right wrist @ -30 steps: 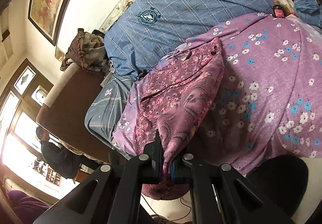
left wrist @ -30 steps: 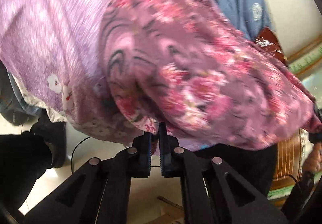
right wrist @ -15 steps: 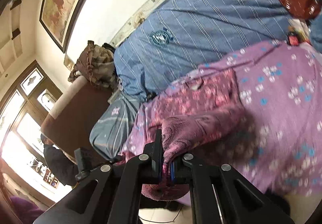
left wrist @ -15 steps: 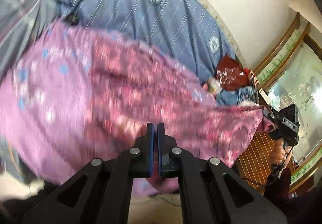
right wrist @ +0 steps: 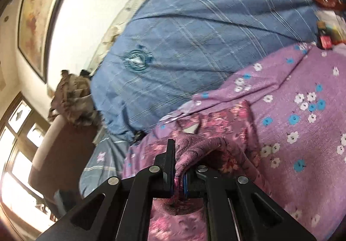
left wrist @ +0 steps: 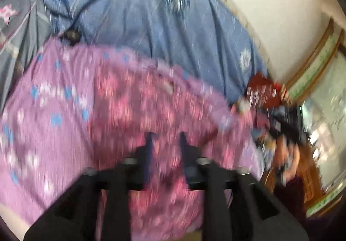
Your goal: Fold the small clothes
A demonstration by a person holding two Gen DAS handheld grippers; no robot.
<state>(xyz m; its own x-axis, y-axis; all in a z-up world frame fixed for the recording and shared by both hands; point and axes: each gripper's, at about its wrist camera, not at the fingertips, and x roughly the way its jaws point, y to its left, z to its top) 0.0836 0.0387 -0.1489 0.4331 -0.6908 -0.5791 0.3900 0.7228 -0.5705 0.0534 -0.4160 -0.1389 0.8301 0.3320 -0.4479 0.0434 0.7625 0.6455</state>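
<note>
Mid-fold: one corner let go, the other carried across.

The right gripper (right wrist: 178, 178) pinches a bunched edge of the pink floral garment (right wrist: 225, 124), which lies on the purple flowered sheet (right wrist: 302, 132); the left gripper (left wrist: 165, 143) has its jaws opening, nothing visibly between them. Beyond lies a blue quilt (right wrist: 194, 35). Likely next: lay the held edge down squarely, then release.

A home bedroom: a bed under a blue quilt (right wrist: 194, 35), framed painting (right wrist: 36, 16) on the wall, wooden-framed window (right wrist: 15, 137).
</note>
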